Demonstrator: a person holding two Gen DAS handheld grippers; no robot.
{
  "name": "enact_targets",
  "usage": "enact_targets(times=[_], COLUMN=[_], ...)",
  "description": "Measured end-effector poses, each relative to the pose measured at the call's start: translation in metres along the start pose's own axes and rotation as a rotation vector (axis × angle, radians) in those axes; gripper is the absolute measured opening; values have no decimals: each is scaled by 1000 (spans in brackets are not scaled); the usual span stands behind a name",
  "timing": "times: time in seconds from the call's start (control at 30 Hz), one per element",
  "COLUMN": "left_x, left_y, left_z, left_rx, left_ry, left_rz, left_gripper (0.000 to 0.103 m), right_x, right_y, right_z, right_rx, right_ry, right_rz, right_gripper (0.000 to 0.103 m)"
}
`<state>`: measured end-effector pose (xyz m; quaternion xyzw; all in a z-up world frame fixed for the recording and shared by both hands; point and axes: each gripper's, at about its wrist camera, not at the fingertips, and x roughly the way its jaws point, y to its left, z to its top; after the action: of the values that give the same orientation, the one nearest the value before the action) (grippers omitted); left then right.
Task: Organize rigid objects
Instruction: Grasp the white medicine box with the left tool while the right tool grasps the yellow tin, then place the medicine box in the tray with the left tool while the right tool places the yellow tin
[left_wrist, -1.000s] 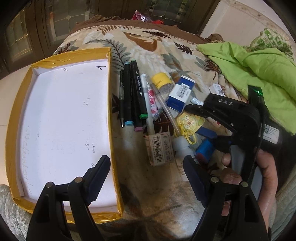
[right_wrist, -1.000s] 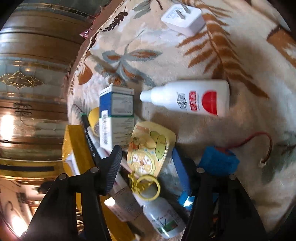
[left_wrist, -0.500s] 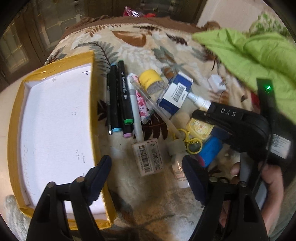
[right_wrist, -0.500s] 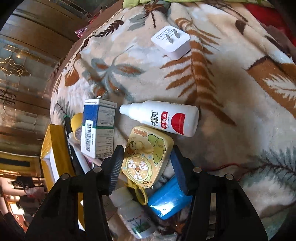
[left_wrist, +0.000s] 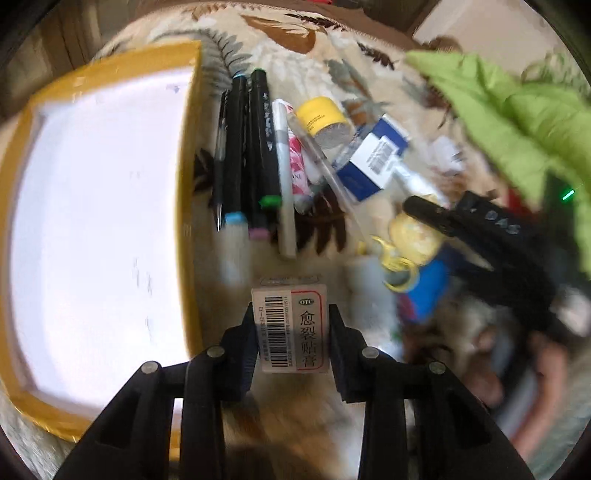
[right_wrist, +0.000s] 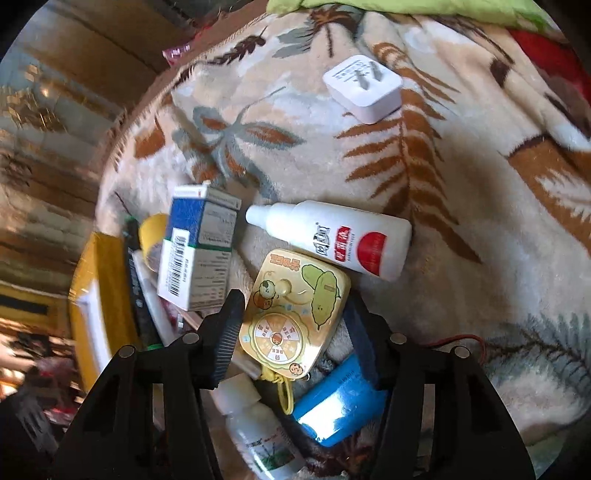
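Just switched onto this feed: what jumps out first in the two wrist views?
The left gripper is closing around a small barcoded box, beside the yellow-rimmed white tray on the leaf-patterned blanket. The right gripper straddles a yellow cartoon case, its jaws opening, amid bottles and a blue-and-white carton.

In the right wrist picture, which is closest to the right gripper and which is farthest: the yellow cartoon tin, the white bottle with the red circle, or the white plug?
1. Yellow cartoon tin: between the fingers of the right gripper, whose jaws are opening.
2. White bottle with the red circle: lying just beyond the tin, toward the right.
3. White plug: farthest, up on the blanket.
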<state>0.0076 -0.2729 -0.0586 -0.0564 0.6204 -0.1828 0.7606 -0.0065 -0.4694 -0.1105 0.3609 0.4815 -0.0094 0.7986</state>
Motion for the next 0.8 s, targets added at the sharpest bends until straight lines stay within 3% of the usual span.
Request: enact_targets(times=[0.13,0.27,0.47,0.57,0.67,0.8], left_x=[-42,-82,-118,-111,-101,-85], left_y=[27,61,131,151,175,186], left_z=[-15,-16,-20,-16,-19,-22], left_rx=[-49,-109,-165,-188,-242,-258], left_ry=[-35,-92,-211,-231,-214,-173], left_rz=[-118,-155,-69,-15,-42,-21], left_gripper=[34,34,34,34,34,34], right_x=[-16,-44,-83,-95,-98,-87], right_y=[-14,2,68,105,137,167], right_z=[-4,-11,-41,-66,-92,-127], right_rx=[47,-7,-194,-324,-424,-521], right_ry=[-34,-113,-203,-182,-158,-40], right_rz=[79,118,241,348,399,411], right_gripper=[55,54,54,54,54,54])
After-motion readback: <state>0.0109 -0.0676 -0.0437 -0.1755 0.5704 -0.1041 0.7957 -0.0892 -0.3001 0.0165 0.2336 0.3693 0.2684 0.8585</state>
